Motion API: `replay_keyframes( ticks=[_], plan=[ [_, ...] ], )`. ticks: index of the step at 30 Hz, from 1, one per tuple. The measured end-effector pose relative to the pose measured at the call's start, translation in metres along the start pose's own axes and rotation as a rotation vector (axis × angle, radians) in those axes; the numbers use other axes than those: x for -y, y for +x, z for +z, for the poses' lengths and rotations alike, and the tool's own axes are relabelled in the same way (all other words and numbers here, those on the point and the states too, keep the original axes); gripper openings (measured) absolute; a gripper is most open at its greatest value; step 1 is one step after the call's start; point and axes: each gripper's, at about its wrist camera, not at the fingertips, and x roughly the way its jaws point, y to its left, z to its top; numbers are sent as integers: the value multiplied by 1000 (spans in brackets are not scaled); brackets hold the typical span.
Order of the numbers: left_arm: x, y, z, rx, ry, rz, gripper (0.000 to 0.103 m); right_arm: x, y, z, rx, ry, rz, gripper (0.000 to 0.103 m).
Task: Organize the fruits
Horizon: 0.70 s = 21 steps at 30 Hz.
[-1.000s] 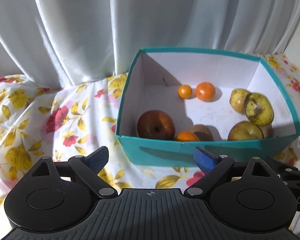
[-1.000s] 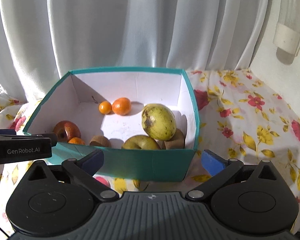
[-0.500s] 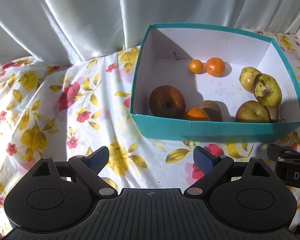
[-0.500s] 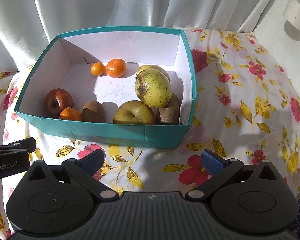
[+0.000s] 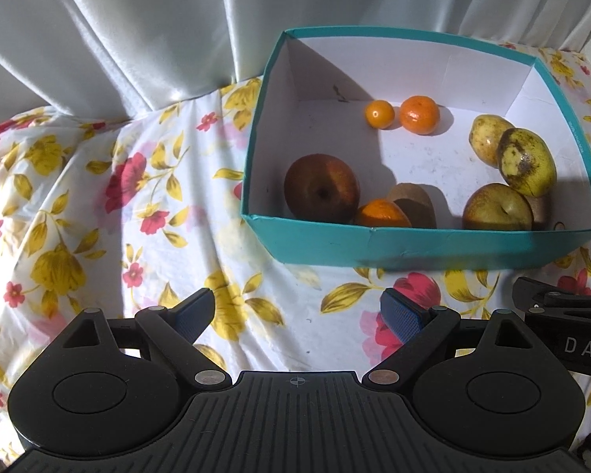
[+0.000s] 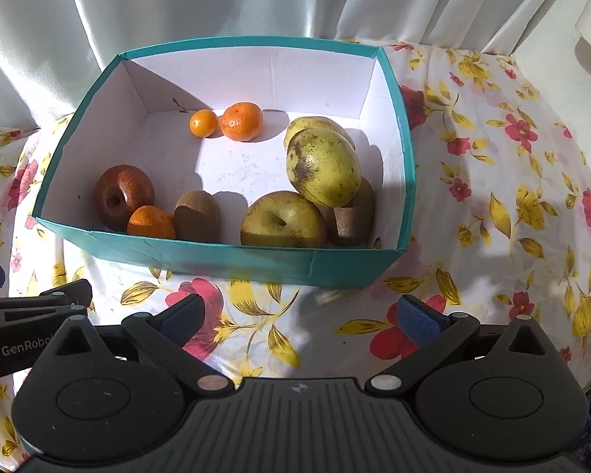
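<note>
Right wrist view looks down on a teal cardboard box with white inside walls point(image 6: 232, 262), resting on a white cloth printed with red and yellow flowers point(image 6: 492, 216). Inside, a dark red apple point(image 6: 124, 195), an orange mandarin point(image 6: 151, 222) and a brown kiwi point(image 6: 197, 216) lie along the near wall. A blotchy yellow-green mango point(image 6: 323, 165) rests on a yellow apple point(image 6: 283, 218). Two small oranges point(image 6: 242, 121) sit near the far wall. Pale pleated curtains point(image 6: 216, 0) hang behind. Near the box's front, the right gripper point(image 6: 301, 315) and left gripper point(image 5: 295, 311) both gape wide, empty, above the cloth.
</note>
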Motion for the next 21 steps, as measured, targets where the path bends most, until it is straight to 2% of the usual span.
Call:
replay_keyframes(
  ticks=[21],
  plan=[
    [-2,7,2,-10,-22,8,94,3,13,0,-26,21,-3,103]
  ],
)
